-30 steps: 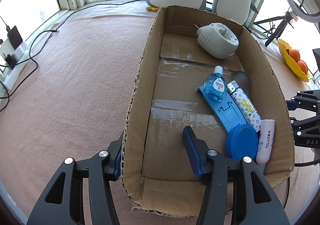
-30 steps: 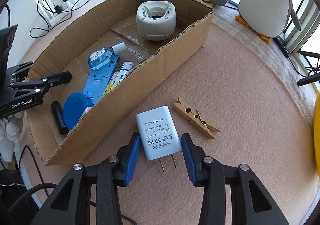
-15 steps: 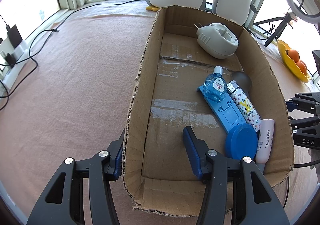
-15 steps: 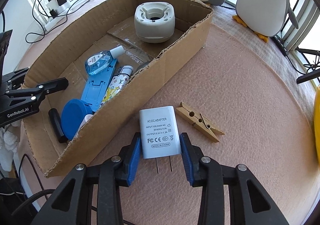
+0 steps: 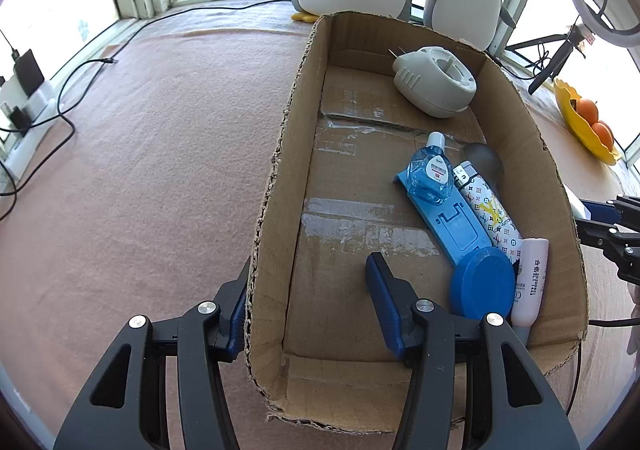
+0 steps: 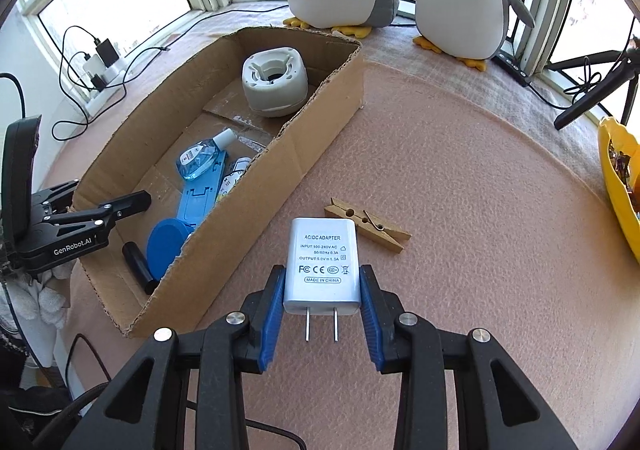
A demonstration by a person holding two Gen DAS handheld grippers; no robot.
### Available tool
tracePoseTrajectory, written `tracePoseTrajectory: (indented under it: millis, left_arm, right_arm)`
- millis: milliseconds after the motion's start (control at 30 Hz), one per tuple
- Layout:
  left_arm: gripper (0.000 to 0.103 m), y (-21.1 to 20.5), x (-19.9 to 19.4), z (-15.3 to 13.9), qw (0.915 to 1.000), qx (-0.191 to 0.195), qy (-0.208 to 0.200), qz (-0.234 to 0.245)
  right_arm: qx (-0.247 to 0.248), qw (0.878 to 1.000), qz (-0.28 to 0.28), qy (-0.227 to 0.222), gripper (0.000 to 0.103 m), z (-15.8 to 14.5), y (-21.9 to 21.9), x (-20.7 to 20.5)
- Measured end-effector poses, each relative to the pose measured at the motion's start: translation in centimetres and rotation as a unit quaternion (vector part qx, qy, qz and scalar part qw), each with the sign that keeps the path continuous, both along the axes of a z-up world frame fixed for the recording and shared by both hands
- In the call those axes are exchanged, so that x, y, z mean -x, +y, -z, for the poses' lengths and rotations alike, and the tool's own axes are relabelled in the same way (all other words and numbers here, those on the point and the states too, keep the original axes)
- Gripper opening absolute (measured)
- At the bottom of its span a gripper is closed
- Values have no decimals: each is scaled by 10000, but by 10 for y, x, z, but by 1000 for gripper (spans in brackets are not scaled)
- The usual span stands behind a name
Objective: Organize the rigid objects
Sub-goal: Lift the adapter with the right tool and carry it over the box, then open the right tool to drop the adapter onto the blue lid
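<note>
Left gripper [image 5: 306,292] straddles the near left wall of the cardboard box [image 5: 276,154]: one pad outside, one inside, jaws set apart around the wall. Whether they pinch the cardboard, cannot tell; looks like it is steadying the box.

Inside the box, left to right along the right wall: blue eye-drop bottle [image 5: 430,174] lying on a blue phone stand [image 5: 456,226], patterned tube [image 5: 490,210], pink-white tube [image 5: 530,282]. A grey-white round plug-in device [image 5: 434,82] sits at the far end. The left half of the box floor is bare.

Right gripper [image 6: 322,302] is clamped on the white AC/DC adapter [image 6: 322,262], pads pressing both flat sides, prongs toward the camera. The adapter sits outside the box, just beside its right wall. Wooden clothespin [image 6: 368,224] lies on the pink cloth [image 6: 460,190] just beyond it, not gripped.

Step in hand, as I judge it: carry the adapter into the box. To do it well, keep the squeeze firm since the smooth case may slip, lift clear over the wall edge before moving left, and drop it on the bare floor, avoiding the other gripper's inner finger. Clothespin likely next.
</note>
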State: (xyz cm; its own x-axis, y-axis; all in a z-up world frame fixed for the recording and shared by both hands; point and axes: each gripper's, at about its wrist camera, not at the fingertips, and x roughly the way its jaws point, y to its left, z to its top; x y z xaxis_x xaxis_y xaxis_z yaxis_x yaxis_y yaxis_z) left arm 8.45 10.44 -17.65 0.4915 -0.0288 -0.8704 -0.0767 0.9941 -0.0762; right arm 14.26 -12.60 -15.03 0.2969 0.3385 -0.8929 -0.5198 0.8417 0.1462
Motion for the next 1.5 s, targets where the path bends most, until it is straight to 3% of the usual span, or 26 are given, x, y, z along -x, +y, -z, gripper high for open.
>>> tracePoseTrajectory:
  millis: [233, 433, 767, 1233, 1500]
  left_arm:
    - [52, 0, -1, 0, 10000, 22, -3, -11]
    - [52, 0, -1, 0, 10000, 22, -2, -13]
    - [52, -1, -1, 0, 10000, 38, -1, -19]
    - [52, -1, -1, 0, 10000, 39, -1, -20]
    - [52, -1, -1, 0, 10000, 45, 1, -22]
  right_arm:
    - [-306, 9993, 67, -226, 32, -31, 3, 4]
    - [-559, 9977, -207, -334, 32, -51, 32, 11]
    - [-585, 9966, -566, -154, 32, -34, 90, 18]
    - [-496, 9970, -597, 33, 33, -18, 105, 15]
    - [-685, 9966, -448, 17, 46, -26, 95, 15]
